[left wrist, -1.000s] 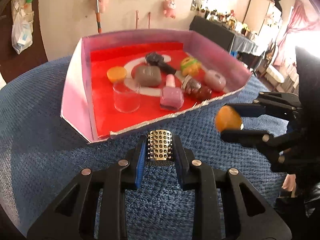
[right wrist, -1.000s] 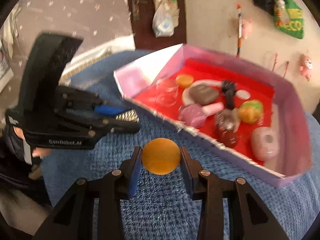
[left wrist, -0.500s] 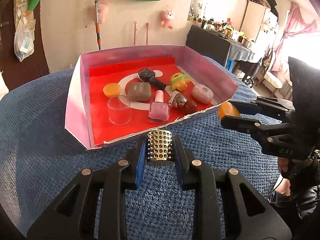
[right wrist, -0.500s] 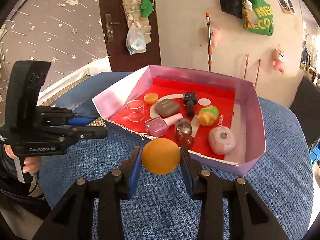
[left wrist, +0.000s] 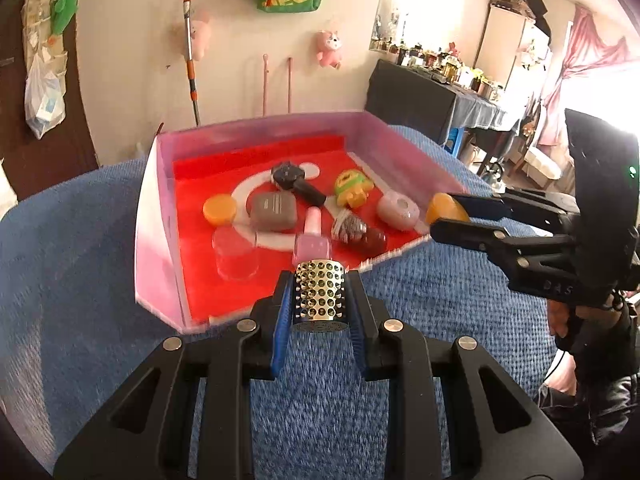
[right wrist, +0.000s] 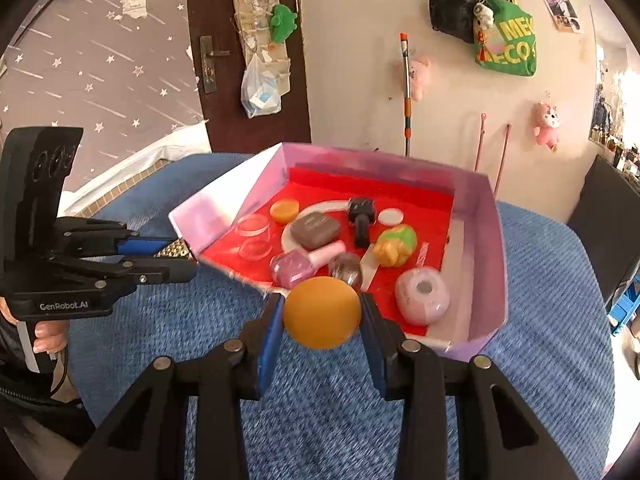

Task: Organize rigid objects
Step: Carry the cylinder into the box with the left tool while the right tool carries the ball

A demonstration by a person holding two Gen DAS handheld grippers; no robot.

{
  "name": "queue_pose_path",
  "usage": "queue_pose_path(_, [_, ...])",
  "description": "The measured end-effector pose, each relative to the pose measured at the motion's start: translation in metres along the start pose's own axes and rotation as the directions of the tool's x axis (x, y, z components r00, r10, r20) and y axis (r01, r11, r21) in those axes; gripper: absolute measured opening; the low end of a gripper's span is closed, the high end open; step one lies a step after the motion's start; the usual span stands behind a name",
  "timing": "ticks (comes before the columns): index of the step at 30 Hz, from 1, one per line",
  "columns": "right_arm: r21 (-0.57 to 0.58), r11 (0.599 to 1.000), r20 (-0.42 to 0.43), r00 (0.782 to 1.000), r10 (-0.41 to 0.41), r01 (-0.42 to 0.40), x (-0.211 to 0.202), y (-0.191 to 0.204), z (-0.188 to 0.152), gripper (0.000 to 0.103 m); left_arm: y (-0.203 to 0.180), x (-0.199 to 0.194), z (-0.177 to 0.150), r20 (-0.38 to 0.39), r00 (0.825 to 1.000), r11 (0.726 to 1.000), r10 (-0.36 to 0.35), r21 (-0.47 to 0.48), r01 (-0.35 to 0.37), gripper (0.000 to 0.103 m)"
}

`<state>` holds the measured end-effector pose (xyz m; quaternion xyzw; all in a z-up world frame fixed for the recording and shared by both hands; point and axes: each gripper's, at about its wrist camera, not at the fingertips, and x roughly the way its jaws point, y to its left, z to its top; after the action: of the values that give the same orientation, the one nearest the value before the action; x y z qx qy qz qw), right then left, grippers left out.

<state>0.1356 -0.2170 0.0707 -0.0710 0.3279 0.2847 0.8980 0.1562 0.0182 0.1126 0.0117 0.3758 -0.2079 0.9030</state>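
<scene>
A pink-walled box with a red floor (left wrist: 156,216) (right wrist: 486,216) sits on the blue cloth. It holds a pink nail polish bottle (left wrist: 312,240) (right wrist: 298,266), a grey case (left wrist: 274,210), a clear cup (left wrist: 236,254), an orange lid (left wrist: 219,210), a yellow-green toy (left wrist: 352,188), a pink oval case (right wrist: 422,296) and a dark bottle (left wrist: 360,232). My left gripper (left wrist: 320,300) is shut on a gold studded cylinder (left wrist: 319,294) above the box's near edge. My right gripper (right wrist: 322,314) is shut on an orange ball (right wrist: 322,312) (left wrist: 444,208) at the box's near edge.
The blue textured cloth (left wrist: 80,280) covers the surface around the box. A dark door (right wrist: 240,60) and a wall with hanging bags and toys stand behind. A black table (left wrist: 420,108) with bottles stands at the back right.
Both grippers have risen and moved toward the box with their loads. The studded cylinder now overlaps the box's near edge and the orange ball is at its rim.
</scene>
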Motion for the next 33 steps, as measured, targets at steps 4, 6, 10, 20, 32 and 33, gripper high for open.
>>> queue_pose_path(4, [0.009, 1.000, -0.004, 1.000, -0.025, 0.025, 0.007, -0.017, 0.025, 0.040, 0.008, 0.017, 0.031, -0.019, 1.000, 1.000, -0.005, 0.016, 0.005, 0.024])
queue_pose_path(6, [0.021, 0.999, -0.027, 0.999, -0.041, 0.042, 0.019, -0.029, 0.041, 0.040, 0.014, 0.027, 0.045, -0.033, 0.999, 1.000, 0.007, 0.023, -0.006, 0.024])
queue_pose_path(10, [0.024, 0.996, -0.095, 0.992, -0.081, 0.084, 0.052, -0.054, 0.069, 0.040, 0.030, 0.061, 0.077, -0.091, 0.995, 0.999, 0.036, 0.032, -0.033, 0.024])
queue_pose_path(20, [0.001, 0.992, -0.264, 0.957, -0.120, 0.124, 0.132, -0.083, 0.113, 0.040, 0.062, 0.146, 0.114, -0.266, 0.962, 0.998, 0.062, 0.024, -0.058, 0.024])
queue_pose_path(32, [-0.015, 0.989, -0.450, 0.882, -0.141, 0.150, 0.195, -0.100, 0.117, 0.040, 0.070, 0.189, 0.114, -0.366, 0.928, 0.997, 0.075, 0.005, -0.078, 0.024])
queue_pose_path(33, [-0.012, 0.989, -0.456, 0.879, -0.138, 0.149, 0.196, -0.100, 0.117, 0.040, 0.070, 0.190, 0.114, -0.368, 0.927, 0.997, 0.076, 0.006, -0.079, 0.024])
